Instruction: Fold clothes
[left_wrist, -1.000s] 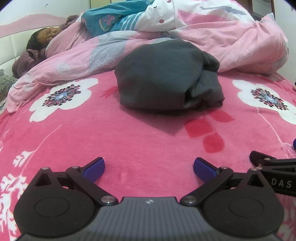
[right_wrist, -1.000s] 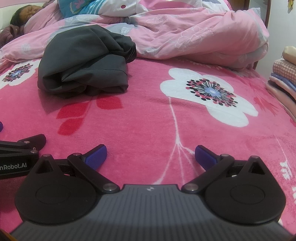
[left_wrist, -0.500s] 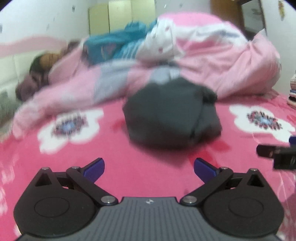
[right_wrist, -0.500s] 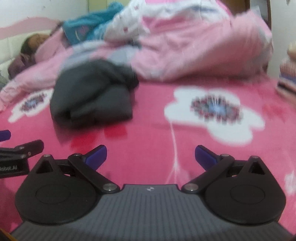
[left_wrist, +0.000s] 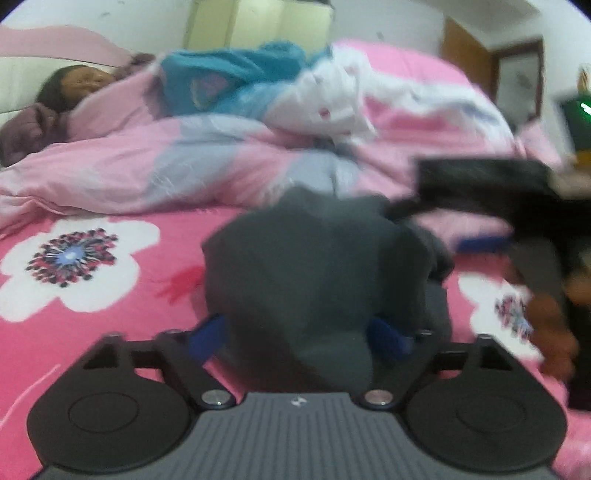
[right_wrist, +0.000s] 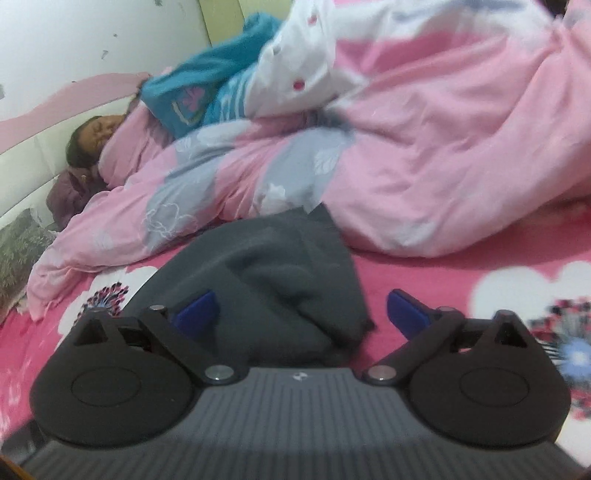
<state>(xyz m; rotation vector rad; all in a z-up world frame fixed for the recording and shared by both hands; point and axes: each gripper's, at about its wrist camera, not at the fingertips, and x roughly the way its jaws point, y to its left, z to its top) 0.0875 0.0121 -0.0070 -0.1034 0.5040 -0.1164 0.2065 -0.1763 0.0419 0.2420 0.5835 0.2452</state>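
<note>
I have the dark grey garment (left_wrist: 325, 280) bunched at 12 o'clock on the pink floral blanket (left_wrist: 110, 314). My left gripper (left_wrist: 299, 332) and right gripper (right_wrist: 299, 314) straddle it, jaws apart. Judging this the grasping step: close on fabric edges.

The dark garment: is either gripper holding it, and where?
Neither has closed yet. Both the left gripper and right gripper are open around the garment's near edge.

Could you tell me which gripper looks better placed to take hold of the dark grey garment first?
Probably the left gripper: the dark grey garment already fills the gap between its open jaws. The right gripper, also open, straddles only the garment's edge.
</note>
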